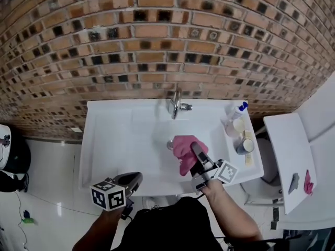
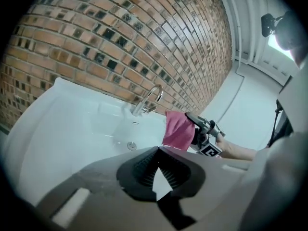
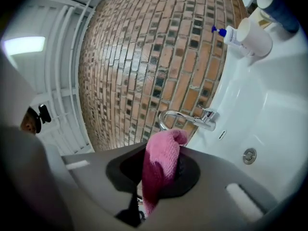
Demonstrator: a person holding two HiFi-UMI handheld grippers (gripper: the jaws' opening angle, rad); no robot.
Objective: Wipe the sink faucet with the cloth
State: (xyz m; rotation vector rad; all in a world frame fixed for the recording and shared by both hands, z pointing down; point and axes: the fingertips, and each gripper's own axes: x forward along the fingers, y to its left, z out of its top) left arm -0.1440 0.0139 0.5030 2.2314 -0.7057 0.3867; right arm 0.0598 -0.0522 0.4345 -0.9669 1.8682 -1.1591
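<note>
Grips the pink cloth (image 1: 183, 149) in the clamped right hand-held gripper (image 1: 198, 155) just short of the chrome faucet (image 1: 176, 104), poised for wiping, with the left hand-held gripper (image 1: 134, 179) closed, empty, farther back from it.

The faucet (image 1: 176, 106) stands mid-back on the sink (image 1: 110, 135). The cloth (image 1: 184, 149) hangs over the sink's middle, before the faucet. Bottles (image 1: 236, 112) stand on its right rim.
</note>
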